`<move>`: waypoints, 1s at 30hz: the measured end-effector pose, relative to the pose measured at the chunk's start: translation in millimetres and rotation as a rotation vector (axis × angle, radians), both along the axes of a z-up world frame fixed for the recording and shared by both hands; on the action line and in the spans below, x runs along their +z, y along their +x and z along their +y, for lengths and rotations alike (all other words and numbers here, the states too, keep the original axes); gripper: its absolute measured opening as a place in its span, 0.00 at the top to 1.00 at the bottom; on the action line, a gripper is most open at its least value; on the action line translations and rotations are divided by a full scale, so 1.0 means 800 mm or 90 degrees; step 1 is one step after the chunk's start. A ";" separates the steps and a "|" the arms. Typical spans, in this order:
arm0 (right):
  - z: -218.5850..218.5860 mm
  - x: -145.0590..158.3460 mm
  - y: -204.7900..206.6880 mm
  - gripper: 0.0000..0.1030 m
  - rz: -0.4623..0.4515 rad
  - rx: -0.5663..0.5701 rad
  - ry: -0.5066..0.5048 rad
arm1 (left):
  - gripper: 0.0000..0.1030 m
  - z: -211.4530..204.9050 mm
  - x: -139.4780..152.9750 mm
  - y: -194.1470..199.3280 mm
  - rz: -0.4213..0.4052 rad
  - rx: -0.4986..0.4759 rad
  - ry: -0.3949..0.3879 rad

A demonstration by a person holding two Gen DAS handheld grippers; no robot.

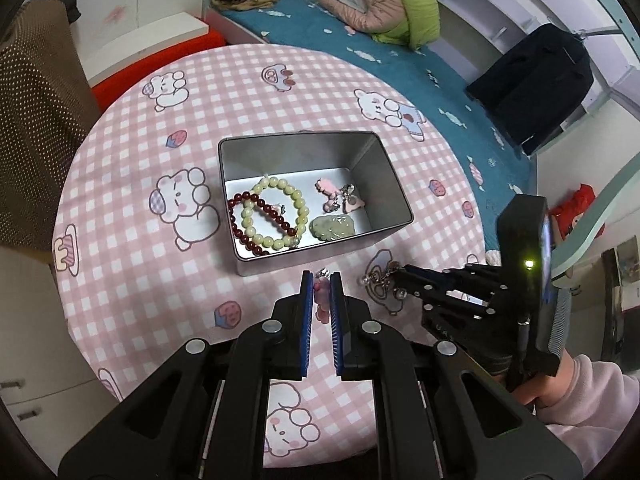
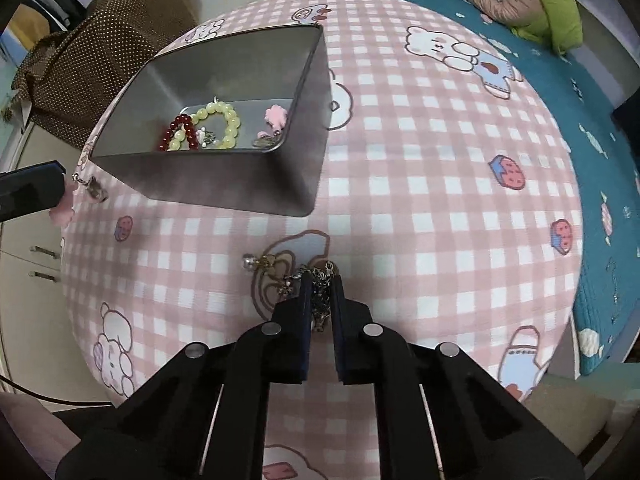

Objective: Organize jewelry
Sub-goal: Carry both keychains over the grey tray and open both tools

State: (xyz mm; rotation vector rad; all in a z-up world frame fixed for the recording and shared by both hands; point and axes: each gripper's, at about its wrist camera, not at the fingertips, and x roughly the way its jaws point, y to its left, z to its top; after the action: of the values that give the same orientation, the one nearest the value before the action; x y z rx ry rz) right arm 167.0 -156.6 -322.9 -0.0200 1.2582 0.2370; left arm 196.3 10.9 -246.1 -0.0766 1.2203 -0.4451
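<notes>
A grey metal tin stands on the round table. Inside lie a dark red bead bracelet, a pale yellow bead bracelet, pink charms and a green jade pendant. My left gripper is shut on a pink charm, just in front of the tin's near wall. That charm hangs from the left gripper's fingers in the right wrist view. My right gripper points down at the table, shut on a dark metal chain piece whose loose end with a small bead trails left on the cloth.
The table wears a pink checked cloth with bunny prints. Behind it is a bed with a teal cover, folded clothes and a green and pink quilt. A brown dotted cloth hangs at the left. A person's pink sleeve is at the lower right.
</notes>
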 end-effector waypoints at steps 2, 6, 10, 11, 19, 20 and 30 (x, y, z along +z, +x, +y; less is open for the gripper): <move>-0.007 0.010 -0.003 0.96 -0.013 -0.005 0.022 | 0.92 -0.003 0.000 0.000 -0.001 -0.001 0.001; -0.026 0.050 -0.006 0.96 -0.048 -0.025 0.044 | 0.92 -0.007 0.007 0.001 -0.011 -0.005 -0.014; -0.034 0.094 -0.004 0.96 -0.085 -0.040 0.068 | 0.92 -0.007 0.025 0.006 -0.028 -0.002 -0.037; -0.036 0.105 -0.003 0.96 -0.094 -0.043 0.077 | 0.92 -0.006 0.031 0.009 -0.036 0.000 -0.044; -0.016 0.171 0.023 0.96 -0.170 -0.023 0.105 | 0.92 -0.010 0.058 0.033 -0.069 0.017 -0.070; -0.014 0.180 0.025 0.96 -0.180 -0.017 0.110 | 0.92 -0.010 0.061 0.036 -0.074 0.018 -0.072; 0.017 0.187 0.064 0.96 -0.196 0.047 0.131 | 0.92 -0.011 0.056 0.063 -0.061 0.040 -0.085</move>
State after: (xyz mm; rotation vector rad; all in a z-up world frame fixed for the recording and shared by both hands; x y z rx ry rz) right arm 217.8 -143.2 -173.7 0.0729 0.9233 0.4104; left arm 246.9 1.9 -201.3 -0.2042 1.0902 -0.4700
